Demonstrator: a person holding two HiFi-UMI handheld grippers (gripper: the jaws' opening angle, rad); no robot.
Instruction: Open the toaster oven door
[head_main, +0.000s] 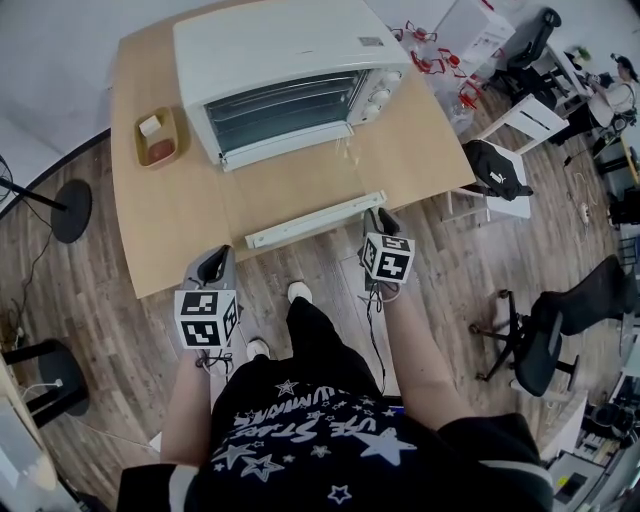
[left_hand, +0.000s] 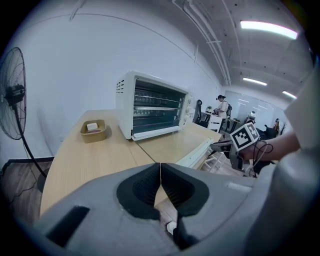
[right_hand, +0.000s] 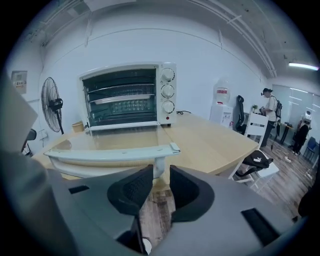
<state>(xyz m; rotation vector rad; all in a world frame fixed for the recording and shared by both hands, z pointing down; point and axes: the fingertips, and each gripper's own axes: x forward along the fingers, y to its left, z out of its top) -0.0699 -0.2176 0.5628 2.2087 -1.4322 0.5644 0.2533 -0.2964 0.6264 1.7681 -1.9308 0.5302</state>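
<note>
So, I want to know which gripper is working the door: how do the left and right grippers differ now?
The left gripper has its jaws pressed together on nothing; the right gripper has its jaws apart. The left gripper sits by the table's near edge, clear of the door handle; the right gripper is at that handle's right end, with the end post at its jaw tips. Both point toward the toaster oven.

Toaster oven (head_main: 290, 75) door (head_main: 295, 188) flat over table (head_main: 150, 235), R gripper (head_main: 381, 219) at handle (head_main: 315, 220) (L gripper (head_main: 214, 260) apart)
</note>
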